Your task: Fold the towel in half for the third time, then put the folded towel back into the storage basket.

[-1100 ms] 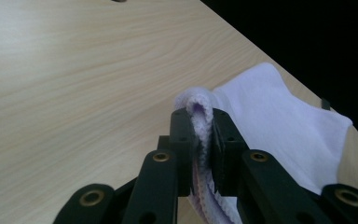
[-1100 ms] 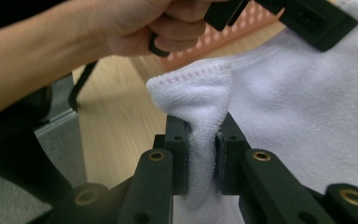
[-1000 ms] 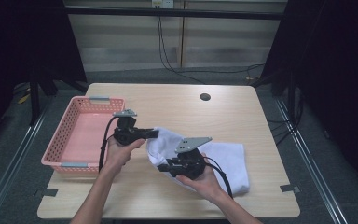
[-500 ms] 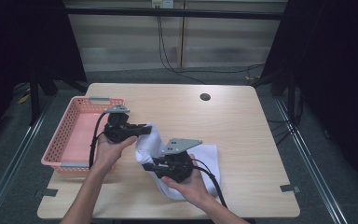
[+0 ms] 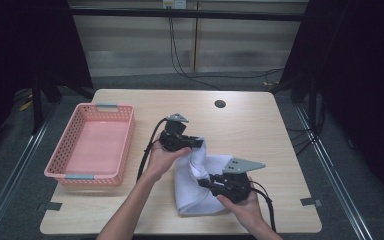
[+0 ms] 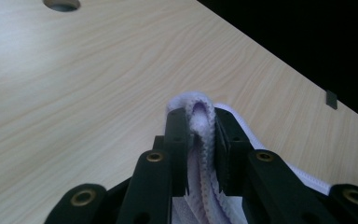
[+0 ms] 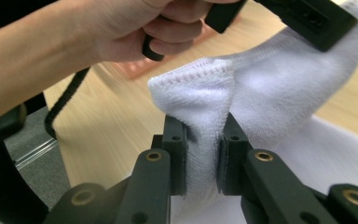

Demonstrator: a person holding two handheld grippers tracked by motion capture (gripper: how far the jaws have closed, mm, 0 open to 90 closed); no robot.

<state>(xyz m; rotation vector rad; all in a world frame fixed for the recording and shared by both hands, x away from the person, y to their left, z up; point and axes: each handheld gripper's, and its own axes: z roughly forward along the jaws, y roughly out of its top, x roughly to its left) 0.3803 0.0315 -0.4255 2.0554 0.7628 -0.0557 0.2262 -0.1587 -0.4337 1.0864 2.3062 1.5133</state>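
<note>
Both tongs are clenched on the same white towel (image 5: pixel 200 185): the right gripper (image 5: pixel 205 184), low and right of centre in the high view, pinches a hemmed corner that bunches up between its pads in the right gripper view (image 7: pixel 200 116), and the left gripper (image 5: pixel 198 142), just above it near the middle of the frame, clamps a folded edge (image 6: pixel 198 116) that stands as a narrow loop between its jaws. Their jaws have just been opening a little, yet the cloth sits squeezed in both pairs. The towel lies at lower centre of the table (image 5: pixel 260 125), partly lifted and doubled over itself, one flap draped from the left gripper down to the heap beside the right one. As a judgement, the fold is under way but unfinished: one side has been brought across, the edges are not squared, and the bundle would likely have to be laid flat, released and perhaps moved. The right hand (image 5: pixel 242 207) comes up from the bottom edge, gripper pointing toward the frame's left; the left hand (image 5: pixel 162 157) reaches in diagonally, gripper aimed toward the right. Farther off at the left sits an empty pink basket (image 5: pixel 60 165), well apart from the towel, and near the table's far edge is a round cable hole (image 5: pixel 220 104).
</note>
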